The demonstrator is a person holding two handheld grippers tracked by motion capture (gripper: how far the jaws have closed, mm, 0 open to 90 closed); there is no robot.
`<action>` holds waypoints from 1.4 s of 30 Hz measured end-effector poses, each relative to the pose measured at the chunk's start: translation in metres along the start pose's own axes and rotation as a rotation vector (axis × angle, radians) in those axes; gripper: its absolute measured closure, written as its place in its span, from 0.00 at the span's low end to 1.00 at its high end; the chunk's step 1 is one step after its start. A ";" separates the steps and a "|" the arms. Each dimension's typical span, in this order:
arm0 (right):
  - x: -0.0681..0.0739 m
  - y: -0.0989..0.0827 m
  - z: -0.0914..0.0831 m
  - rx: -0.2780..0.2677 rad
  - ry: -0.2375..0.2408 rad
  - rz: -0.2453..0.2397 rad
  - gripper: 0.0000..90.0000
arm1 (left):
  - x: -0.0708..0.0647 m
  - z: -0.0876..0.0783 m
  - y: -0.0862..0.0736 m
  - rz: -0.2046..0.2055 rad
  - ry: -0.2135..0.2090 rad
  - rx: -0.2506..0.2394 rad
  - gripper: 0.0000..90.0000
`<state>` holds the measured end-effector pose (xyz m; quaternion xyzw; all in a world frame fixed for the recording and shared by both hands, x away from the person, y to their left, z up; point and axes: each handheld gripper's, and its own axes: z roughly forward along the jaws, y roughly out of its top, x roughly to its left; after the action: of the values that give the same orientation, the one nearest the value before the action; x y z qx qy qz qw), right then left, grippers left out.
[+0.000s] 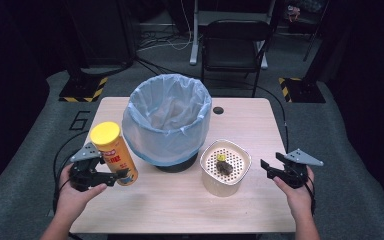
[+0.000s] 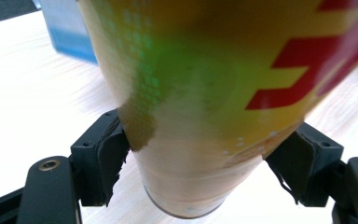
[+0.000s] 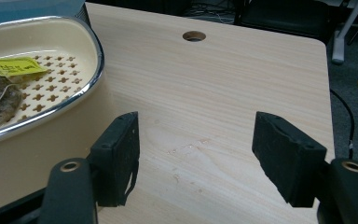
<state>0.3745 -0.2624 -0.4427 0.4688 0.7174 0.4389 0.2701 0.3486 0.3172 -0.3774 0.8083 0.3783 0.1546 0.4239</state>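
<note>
The left gripper [image 1: 111,177] pinches the yellow-lidded snack canister [image 1: 114,153] near its base, tilted beside the lined bin [image 1: 166,120], likely for dumping; the right gripper [image 1: 267,168], jaws spread, waits beside the strainer basket [image 1: 225,167].

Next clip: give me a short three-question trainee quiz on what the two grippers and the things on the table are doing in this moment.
1. True or false: the left gripper is shut on the yellow-lidded can.
2. What lies in the cream strainer basket?
A. a spoon
B. a used tea bag with a yellow tag
C. nothing
3. Fill in: the right gripper has its jaws ____ with bare table between them.

Key
1. True: in the left gripper view both pads press the can's sides near its base.
2. B: the tea bag rests on the perforated insert.
3. open
</note>
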 end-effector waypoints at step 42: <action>-0.001 -0.024 0.009 0.067 -0.009 0.005 0.35 | -0.009 -0.079 0.160 0.038 0.051 -0.031 0.27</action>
<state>0.3709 -0.2640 -0.4683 0.4813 0.7294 0.4131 0.2562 0.3742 0.2983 -0.2014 0.8045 0.3710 0.1889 0.4237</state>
